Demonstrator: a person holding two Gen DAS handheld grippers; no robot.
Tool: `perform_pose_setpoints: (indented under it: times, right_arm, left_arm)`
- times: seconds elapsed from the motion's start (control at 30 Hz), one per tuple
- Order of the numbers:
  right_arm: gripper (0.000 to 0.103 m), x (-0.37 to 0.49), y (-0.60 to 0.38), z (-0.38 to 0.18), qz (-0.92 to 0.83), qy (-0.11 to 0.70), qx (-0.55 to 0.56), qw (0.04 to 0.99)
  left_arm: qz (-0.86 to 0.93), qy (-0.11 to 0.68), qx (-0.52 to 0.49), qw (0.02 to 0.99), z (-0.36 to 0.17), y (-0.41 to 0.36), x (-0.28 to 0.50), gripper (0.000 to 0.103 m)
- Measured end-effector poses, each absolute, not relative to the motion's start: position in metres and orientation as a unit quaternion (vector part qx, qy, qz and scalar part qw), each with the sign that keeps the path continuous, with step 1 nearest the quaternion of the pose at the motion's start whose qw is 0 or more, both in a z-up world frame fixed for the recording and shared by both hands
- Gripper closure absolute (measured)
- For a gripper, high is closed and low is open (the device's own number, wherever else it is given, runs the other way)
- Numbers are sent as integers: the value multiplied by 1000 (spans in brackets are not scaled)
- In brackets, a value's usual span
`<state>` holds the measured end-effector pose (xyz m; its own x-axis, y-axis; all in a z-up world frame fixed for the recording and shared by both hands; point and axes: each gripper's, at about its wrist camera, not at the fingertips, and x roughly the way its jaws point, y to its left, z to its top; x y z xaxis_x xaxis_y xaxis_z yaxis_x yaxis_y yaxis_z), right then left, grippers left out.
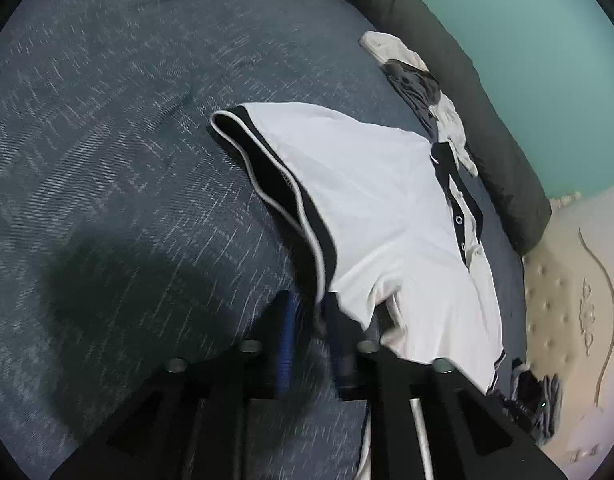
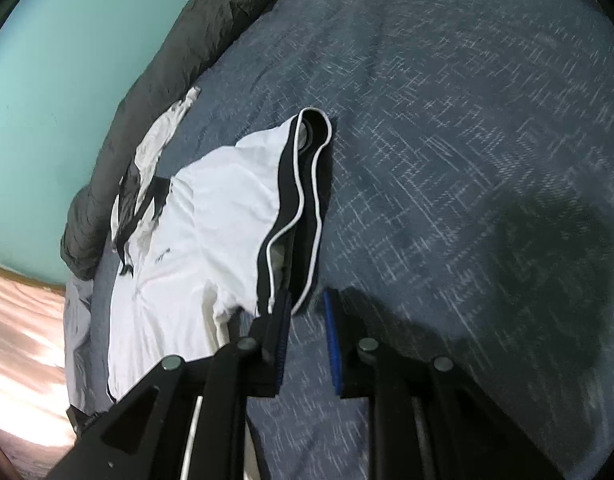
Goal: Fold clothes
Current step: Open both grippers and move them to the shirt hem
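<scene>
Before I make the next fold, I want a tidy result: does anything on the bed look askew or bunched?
Yes. The white polo shirt with black trim lies crooked on the blue woven bedcover; its black white-piped sleeve is doubled over and gaping. A crumpled white-and-grey garment is bunched behind it.

A bedroom at home: blue bedspread, tufted mattress, dark quilt.
</scene>
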<state>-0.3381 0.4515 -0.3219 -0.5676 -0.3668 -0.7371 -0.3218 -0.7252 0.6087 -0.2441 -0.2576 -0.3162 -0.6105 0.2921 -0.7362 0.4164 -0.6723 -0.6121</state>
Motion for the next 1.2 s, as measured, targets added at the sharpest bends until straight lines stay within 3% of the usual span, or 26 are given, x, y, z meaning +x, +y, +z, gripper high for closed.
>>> perform_pose_setpoints:
  times: [0.07, 0.1, 0.57, 1.2]
  right_arm:
    - [66, -333, 451, -318, -798, -359, 483, 17]
    - [64, -330, 450, -315, -795, -353, 493, 20]
    - [64, -242, 388, -278, -758, -236, 594, 132]
    - [64, -124, 348, -277, -740, -127, 643, 155]
  left_arm:
    - [-803, 389, 451, 32, -309, -255, -235, 72]
    - [-804, 381, 456, 29, -306, -254, -230, 72]
    - [-807, 296, 511, -29, -272, -219, -141, 72]
    - [-787, 200, 575, -98, -264, -151, -34, 62]
